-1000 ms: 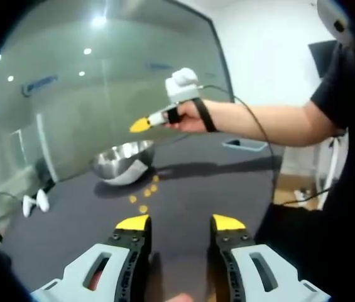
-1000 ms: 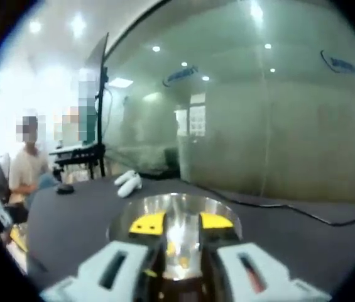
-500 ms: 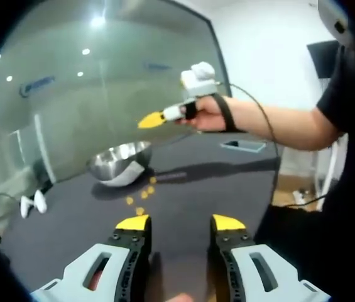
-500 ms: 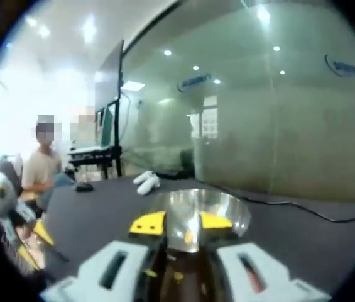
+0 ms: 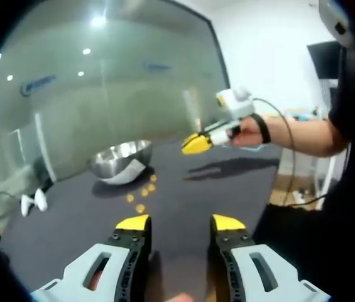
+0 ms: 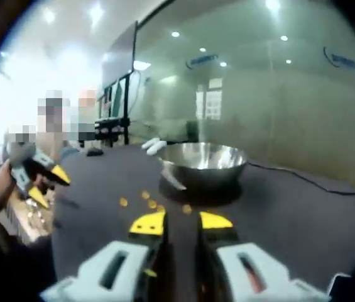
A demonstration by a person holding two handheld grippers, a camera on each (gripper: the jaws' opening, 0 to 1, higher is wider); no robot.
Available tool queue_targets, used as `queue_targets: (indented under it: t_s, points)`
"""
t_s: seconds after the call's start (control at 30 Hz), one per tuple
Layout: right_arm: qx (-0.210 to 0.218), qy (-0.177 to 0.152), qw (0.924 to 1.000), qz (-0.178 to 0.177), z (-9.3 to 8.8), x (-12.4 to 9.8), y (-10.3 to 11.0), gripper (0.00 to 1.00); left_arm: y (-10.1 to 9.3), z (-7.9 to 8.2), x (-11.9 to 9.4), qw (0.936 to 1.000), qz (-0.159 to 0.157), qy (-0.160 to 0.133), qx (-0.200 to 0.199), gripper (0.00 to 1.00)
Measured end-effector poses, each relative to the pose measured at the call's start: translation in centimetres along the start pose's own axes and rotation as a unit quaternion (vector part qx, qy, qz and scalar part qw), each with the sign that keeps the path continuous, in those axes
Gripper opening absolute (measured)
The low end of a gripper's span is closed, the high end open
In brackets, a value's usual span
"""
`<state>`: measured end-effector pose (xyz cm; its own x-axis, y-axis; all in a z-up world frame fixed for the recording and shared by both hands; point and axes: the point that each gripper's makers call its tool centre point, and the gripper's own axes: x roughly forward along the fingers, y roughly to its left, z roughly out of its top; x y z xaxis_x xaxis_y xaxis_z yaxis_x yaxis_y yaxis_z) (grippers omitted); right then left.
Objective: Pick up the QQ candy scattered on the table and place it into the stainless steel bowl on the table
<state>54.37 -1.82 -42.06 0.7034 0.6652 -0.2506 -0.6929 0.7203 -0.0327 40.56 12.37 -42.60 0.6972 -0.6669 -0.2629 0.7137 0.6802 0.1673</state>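
Right gripper view: the right gripper (image 6: 180, 221) has pulled back from over the bowl (image 6: 203, 162), its yellow-tipped fingers (image 6: 147, 223) parted and empty above the dark matte table (image 6: 303, 214). Small orange candies (image 6: 152, 204) lie scattered just before the shiny round steel bowl. Left gripper view: the left gripper (image 5: 180, 223) hangs open, empty, with bare table around it.

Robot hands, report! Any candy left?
Left gripper open, empty. Right gripper open, empty. Candies on table beside steel bowl. Nothing blocking.
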Motion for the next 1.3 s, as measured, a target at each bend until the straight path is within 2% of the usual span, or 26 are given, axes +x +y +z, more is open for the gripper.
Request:
queue_targets:
  t_s: [0.13,0.27,0.57,0.9,1.03,1.2,1.3]
  points:
    - [0.0,0.007,1.0,-0.003,-0.7,0.2,0.3,0.19,-0.1,0.0,0.0,1.0,-0.001,0.0,0.0,0.39]
    - [-0.022,0.009,0.9997,-0.006,-0.7,1.0,0.6,0.19,0.0,-0.2,0.0,1.0,0.001,0.003,0.001,0.39]
    - [-0.021,0.028,0.9994,0.007,-1.5,4.2,0.7,0.19,0.4,-0.4,-0.4,1.0,0.008,0.005,-0.001,0.39]
    - [-0.008,0.039,0.9992,0.003,-2.1,7.8,0.0,0.19,0.6,-0.5,-0.3,0.9999,0.01,0.007,-0.003,0.39]
    - [-0.017,0.056,0.9983,0.004,-2.8,9.4,0.0,0.19,0.7,-0.8,-0.3,0.9999,0.011,0.01,-0.005,0.39]
    - [-0.03,0.057,0.9979,-0.002,-2.8,10.6,0.0,0.19,1.0,-1.2,-0.5,0.9997,0.016,0.015,-0.007,0.39]
    - [-0.021,0.059,0.998,0.001,-3.0,11.3,0.2,0.17,1.4,-1.4,-0.8,0.9996,0.022,0.016,-0.011,0.39]
